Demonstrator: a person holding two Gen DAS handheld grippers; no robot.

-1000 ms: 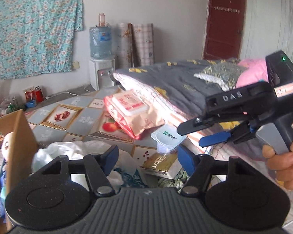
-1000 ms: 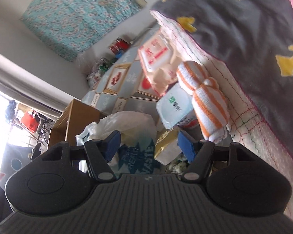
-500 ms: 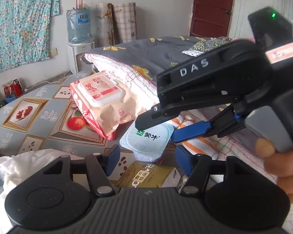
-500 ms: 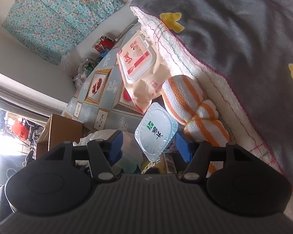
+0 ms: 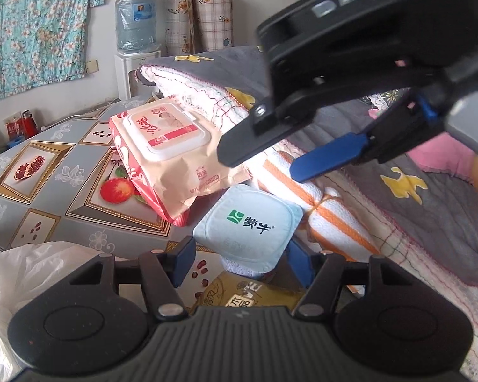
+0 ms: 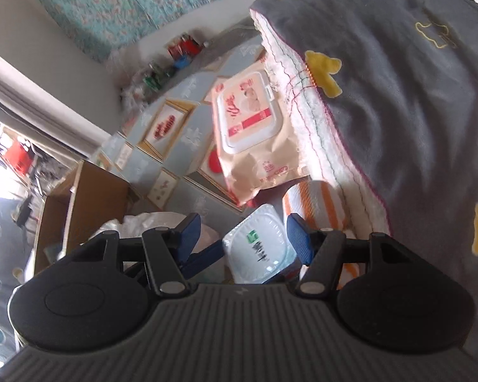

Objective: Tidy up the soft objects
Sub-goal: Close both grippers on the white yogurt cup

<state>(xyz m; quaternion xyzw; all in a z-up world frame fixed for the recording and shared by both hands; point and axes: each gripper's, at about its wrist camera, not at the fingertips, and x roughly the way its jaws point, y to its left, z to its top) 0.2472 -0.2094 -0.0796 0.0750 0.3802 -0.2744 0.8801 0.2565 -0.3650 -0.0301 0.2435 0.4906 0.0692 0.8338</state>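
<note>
Both tools [image 5: 240,259] [image 6: 243,238] now closer over the yogurt cup [image 5: 250,229].

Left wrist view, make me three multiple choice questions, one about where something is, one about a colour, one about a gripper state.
1. Where does the wet wipes pack lie?
A. against the folded blanket's edge
B. inside the cardboard box
C. on the water dispenser

2. What colour are the stripes on the rolled towel?
A. green
B. orange
C. purple

3. How is the left gripper?
A. shut on the towel
B. open
C. shut on the yogurt cup

Answers: 1 A, it leans on the blanket; 2 B, orange bands on white; 3 B, fingers apart, yogurt cup ahead.
</note>
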